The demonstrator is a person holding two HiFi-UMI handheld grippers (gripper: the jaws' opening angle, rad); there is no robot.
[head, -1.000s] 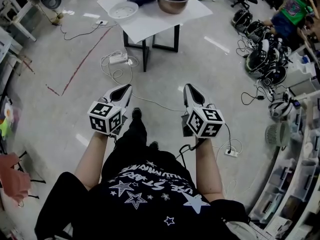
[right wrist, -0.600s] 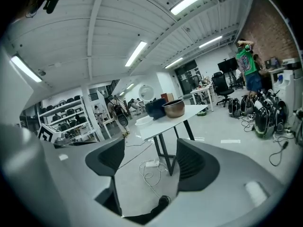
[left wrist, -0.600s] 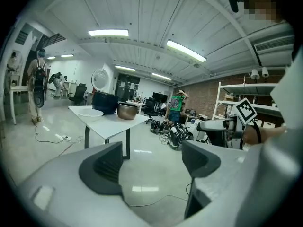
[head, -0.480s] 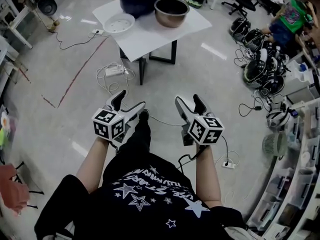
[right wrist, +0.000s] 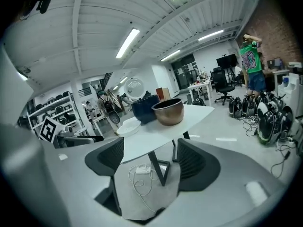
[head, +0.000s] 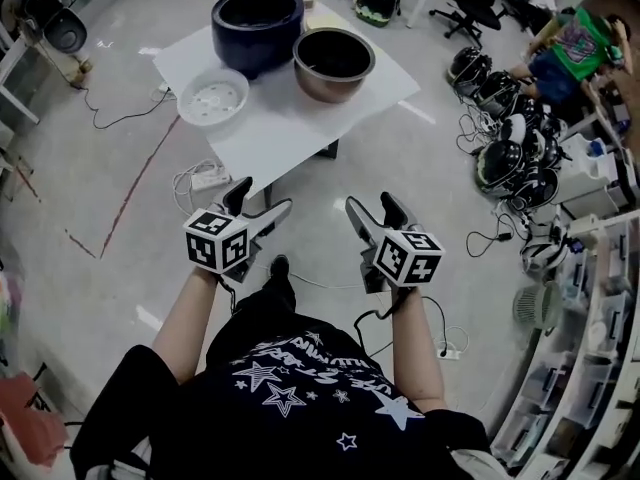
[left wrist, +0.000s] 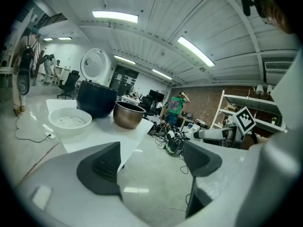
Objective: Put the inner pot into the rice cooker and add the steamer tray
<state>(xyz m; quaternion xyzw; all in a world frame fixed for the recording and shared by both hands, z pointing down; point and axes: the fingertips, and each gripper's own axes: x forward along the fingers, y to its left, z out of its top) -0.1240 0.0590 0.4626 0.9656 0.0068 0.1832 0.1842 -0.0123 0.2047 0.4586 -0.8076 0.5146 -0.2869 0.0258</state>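
Metal by its sheen, so probably stiff, slick and weighty, the inner pot [head: 334,63] stands on the table [head: 290,133] just beside the rice cooker [head: 257,28], best pinched at its rim; the left gripper [head: 262,196] gapes empty, and the right gripper [head: 368,202] has just been opening on nothing.

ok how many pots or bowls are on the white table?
3. In the head view, the dark blue rice cooker stands at the back, the metal inner pot just right of it, and the white steamer tray front left on the table. None looks hidden.
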